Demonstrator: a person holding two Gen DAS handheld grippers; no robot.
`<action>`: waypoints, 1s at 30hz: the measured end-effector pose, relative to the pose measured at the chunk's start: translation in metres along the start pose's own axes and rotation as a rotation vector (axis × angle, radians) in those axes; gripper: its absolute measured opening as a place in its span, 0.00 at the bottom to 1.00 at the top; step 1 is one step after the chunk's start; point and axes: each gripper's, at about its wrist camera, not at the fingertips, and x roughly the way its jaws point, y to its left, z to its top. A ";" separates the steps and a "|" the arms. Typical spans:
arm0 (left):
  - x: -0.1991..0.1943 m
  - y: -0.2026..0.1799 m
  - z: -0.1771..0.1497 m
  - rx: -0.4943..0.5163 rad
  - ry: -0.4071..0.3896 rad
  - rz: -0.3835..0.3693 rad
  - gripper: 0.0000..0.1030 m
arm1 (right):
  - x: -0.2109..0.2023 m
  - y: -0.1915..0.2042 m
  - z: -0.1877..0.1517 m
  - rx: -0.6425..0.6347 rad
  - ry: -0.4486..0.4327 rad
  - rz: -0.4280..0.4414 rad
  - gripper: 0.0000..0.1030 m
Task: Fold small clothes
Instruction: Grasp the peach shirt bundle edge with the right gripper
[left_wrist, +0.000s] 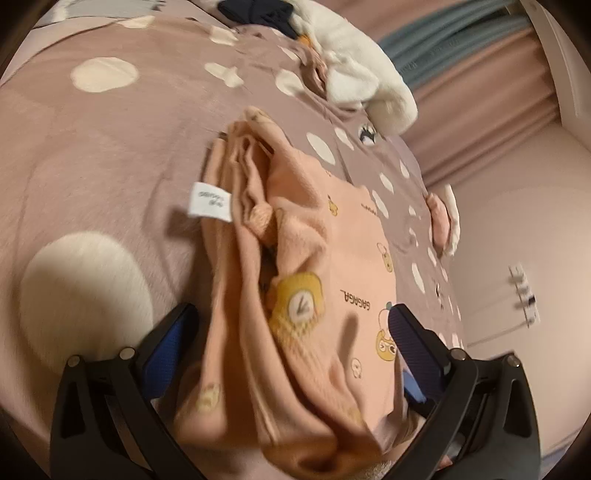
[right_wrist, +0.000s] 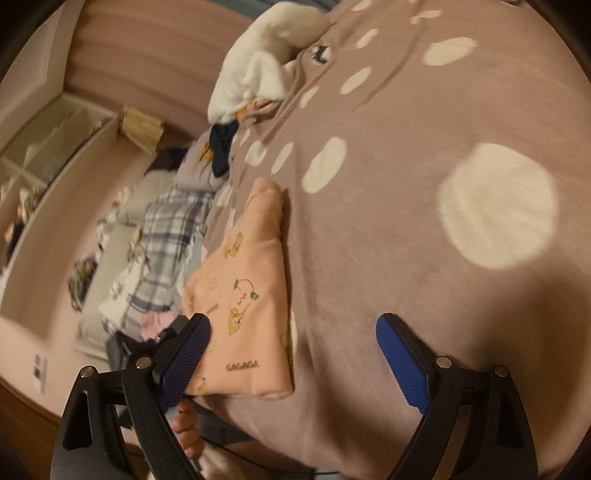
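A small peach garment (left_wrist: 295, 280) with yellow cartoon prints and the word GAGAGA lies folded on a mauve bedspread (left_wrist: 110, 166) with cream spots. A white label (left_wrist: 209, 202) sticks out on its left. My left gripper (left_wrist: 291, 332) is open, its blue-padded fingers on either side of the garment's near bunched end. In the right wrist view the same garment (right_wrist: 243, 295) lies as a flat folded wedge. My right gripper (right_wrist: 291, 350) is open and empty, with its left finger (right_wrist: 184, 358) over the garment's near corner.
A white plush toy (left_wrist: 362, 74) and dark clothes (left_wrist: 258, 14) lie at the far end of the bed. A pink and white item (left_wrist: 443, 218) sits at the bed's edge. A plaid cloth pile (right_wrist: 166, 236) and shelves (right_wrist: 48, 147) stand beside the bed.
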 end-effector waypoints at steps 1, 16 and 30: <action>0.002 0.001 0.002 0.002 0.008 -0.010 0.99 | -0.001 -0.002 0.001 -0.016 0.002 -0.011 0.89; 0.016 -0.001 0.014 0.055 0.176 -0.094 0.98 | 0.060 0.029 0.023 -0.100 0.180 0.083 0.94; 0.033 0.001 0.021 -0.099 0.233 -0.055 0.53 | 0.075 0.040 0.034 -0.091 0.298 0.030 0.78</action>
